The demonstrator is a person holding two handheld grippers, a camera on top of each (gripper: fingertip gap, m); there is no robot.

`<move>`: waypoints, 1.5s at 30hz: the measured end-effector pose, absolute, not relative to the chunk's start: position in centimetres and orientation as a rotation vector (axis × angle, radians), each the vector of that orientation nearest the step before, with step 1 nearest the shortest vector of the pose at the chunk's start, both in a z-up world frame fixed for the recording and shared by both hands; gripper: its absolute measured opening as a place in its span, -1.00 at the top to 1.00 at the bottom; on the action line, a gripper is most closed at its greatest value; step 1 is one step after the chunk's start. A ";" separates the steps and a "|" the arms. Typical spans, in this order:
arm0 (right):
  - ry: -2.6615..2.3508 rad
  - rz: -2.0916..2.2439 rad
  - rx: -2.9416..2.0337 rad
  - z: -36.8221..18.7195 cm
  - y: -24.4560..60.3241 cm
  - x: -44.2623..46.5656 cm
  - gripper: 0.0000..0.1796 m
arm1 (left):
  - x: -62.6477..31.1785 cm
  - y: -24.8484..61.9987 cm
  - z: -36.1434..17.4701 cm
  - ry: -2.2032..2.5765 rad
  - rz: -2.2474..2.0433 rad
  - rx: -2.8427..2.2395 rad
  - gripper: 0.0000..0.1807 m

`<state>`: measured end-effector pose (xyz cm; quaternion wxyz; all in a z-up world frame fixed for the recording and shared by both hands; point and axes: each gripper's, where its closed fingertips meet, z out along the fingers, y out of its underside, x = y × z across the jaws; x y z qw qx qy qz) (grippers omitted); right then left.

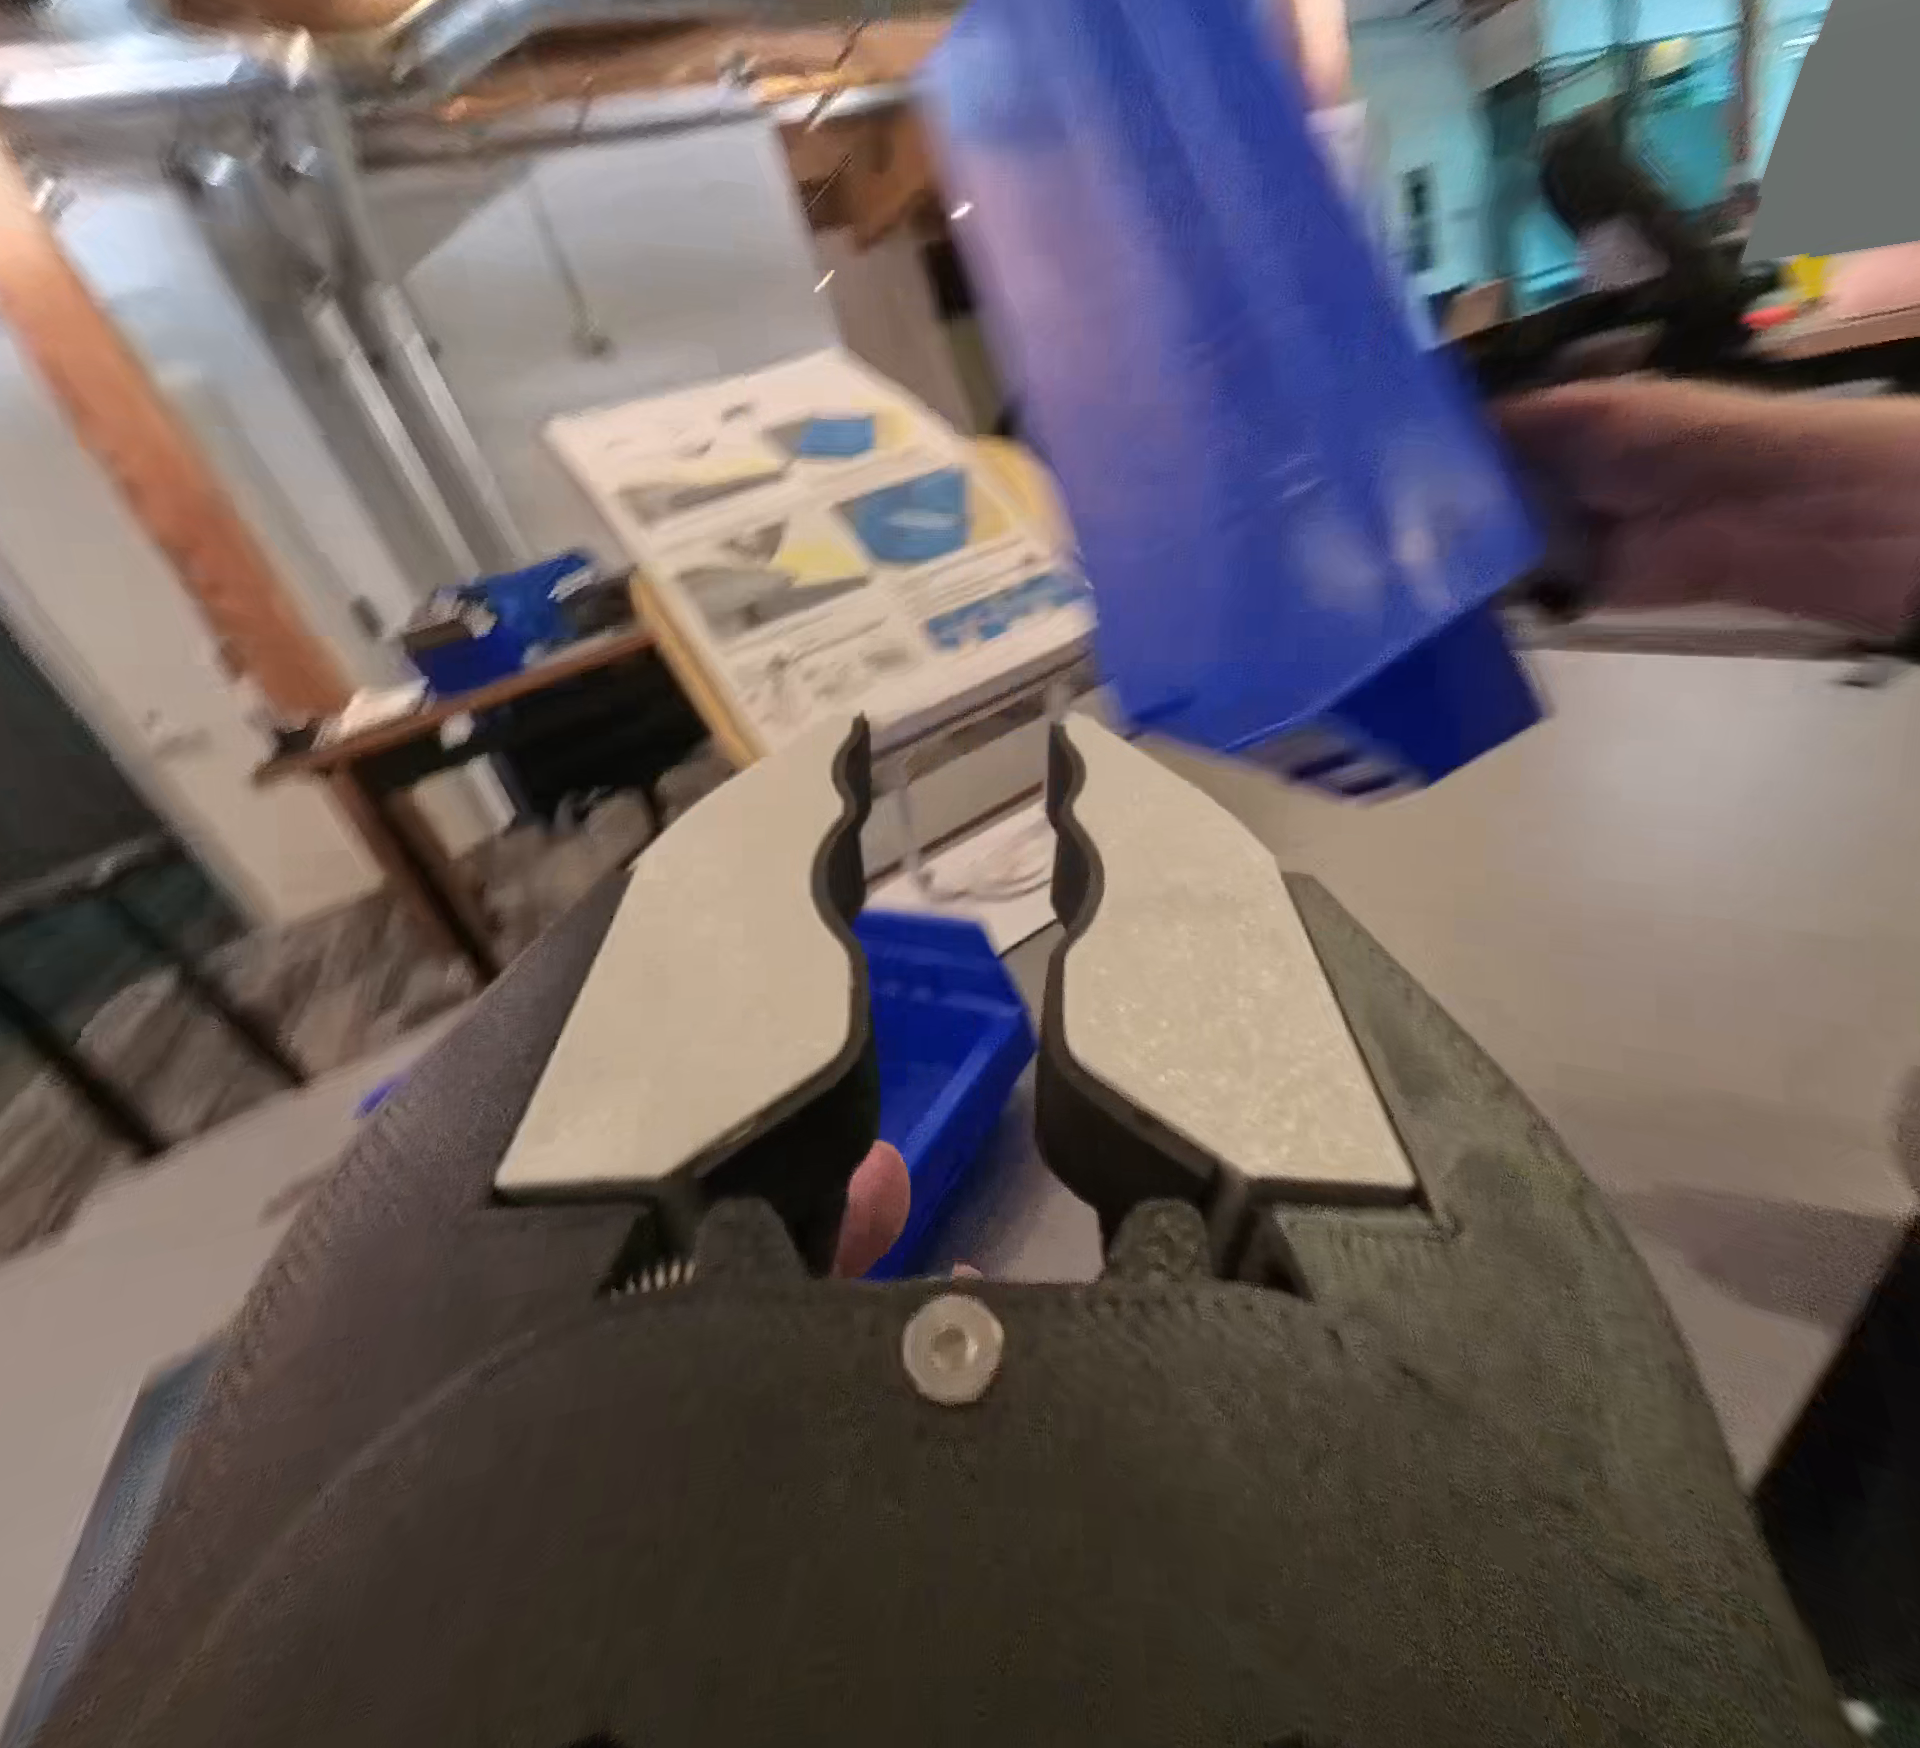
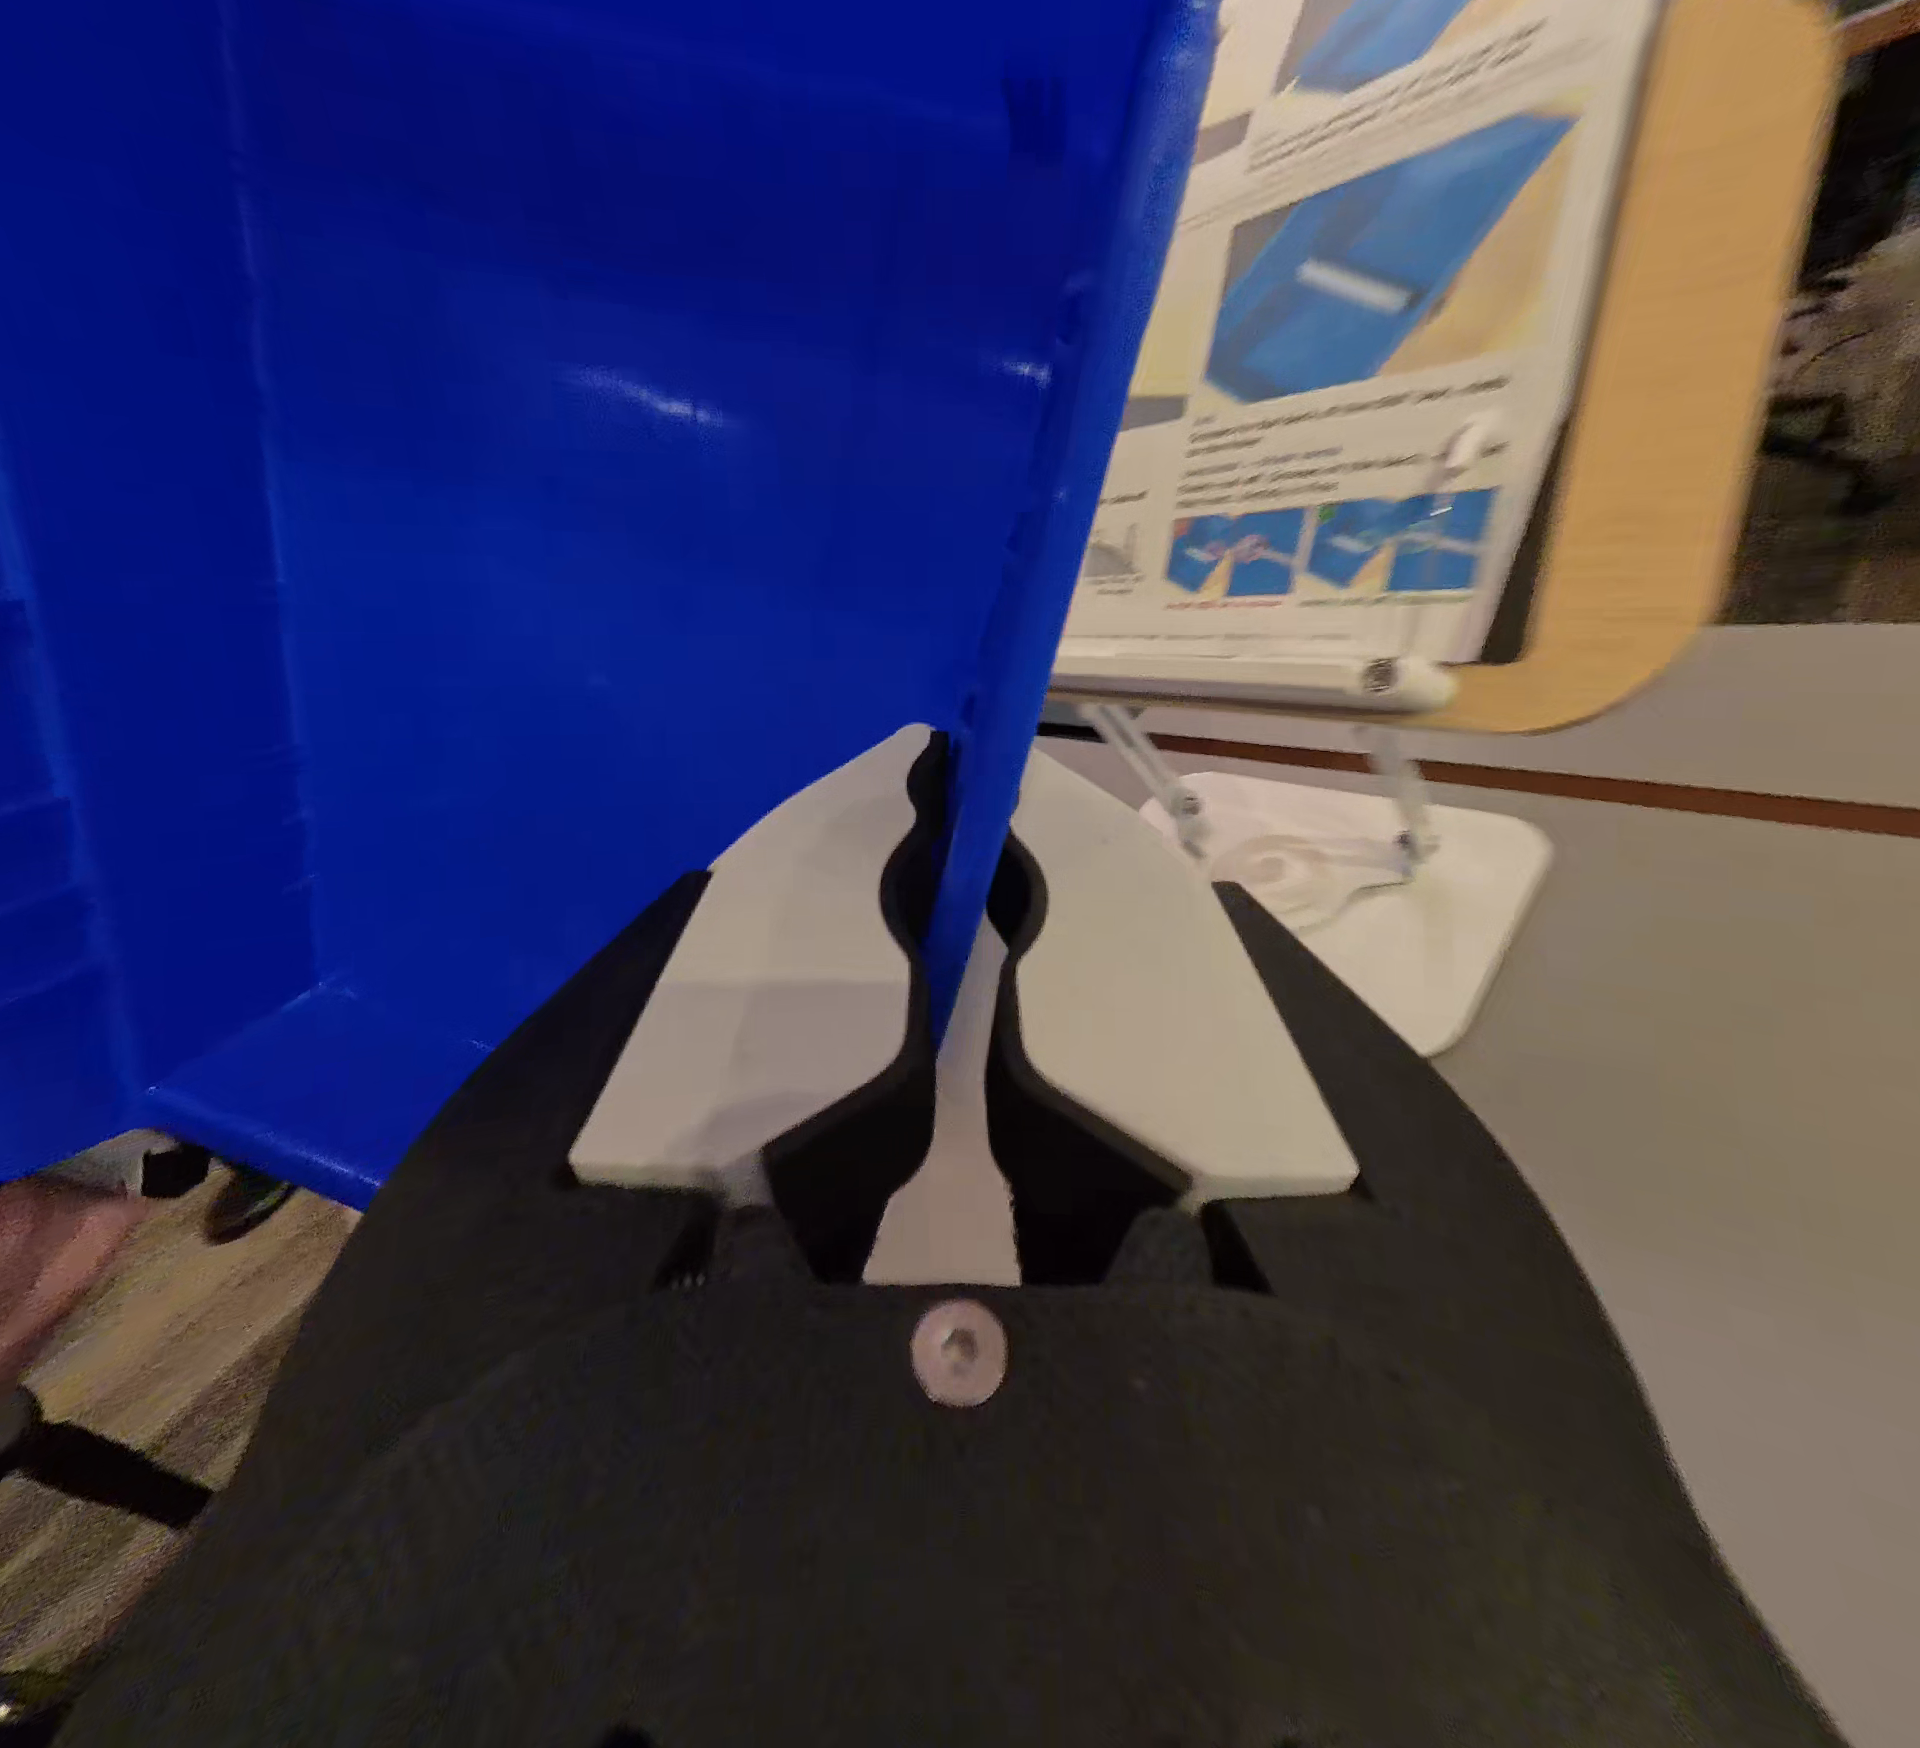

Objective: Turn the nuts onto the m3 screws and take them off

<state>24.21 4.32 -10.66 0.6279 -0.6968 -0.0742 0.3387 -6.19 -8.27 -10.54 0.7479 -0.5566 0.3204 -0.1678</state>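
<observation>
My right gripper [image 2: 961,763] is shut on the side wall of a large blue plastic bin [image 2: 520,451] and holds it tilted in the air. The same bin [image 1: 1226,368] shows blurred at the upper right of the left wrist view, above the grey table [image 1: 1558,919]. My left gripper [image 1: 956,742] is open and empty, raised above the table. A second, smaller blue bin [image 1: 945,1023] sits on the table below and between its fingers. No screws or nuts show in either view.
An instruction sheet on a wooden board [image 2: 1403,296] stands on a white stand [image 2: 1382,877] at the table's far side; it also shows in the left wrist view [image 1: 831,545]. A side table with blue bins [image 1: 499,618] stands at the left. A person [image 1: 1621,223] is far back.
</observation>
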 end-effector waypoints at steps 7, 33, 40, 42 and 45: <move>-0.146 0.594 -1.637 -10.8 2.4 34.0 0.94 | -14.6 1.3 -20.2 0.470 -0.156 -1.702 0.46; -0.036 0.351 -2.091 -23.1 3.2 50.4 0.94 | -21.1 11.7 -30.6 0.104 -0.143 -2.052 0.98; -0.001 0.358 -2.243 -25.6 6.1 53.1 0.95 | -22.8 13.8 -30.4 0.054 -0.125 -2.040 0.98; 0.004 0.385 -2.295 -26.3 7.3 53.4 0.95 | -22.9 14.4 -30.4 0.025 -0.140 -2.040 0.98; -0.002 0.392 -2.381 -27.3 9.1 53.6 0.94 | -23.1 15.4 -30.4 0.044 -0.108 -2.041 0.98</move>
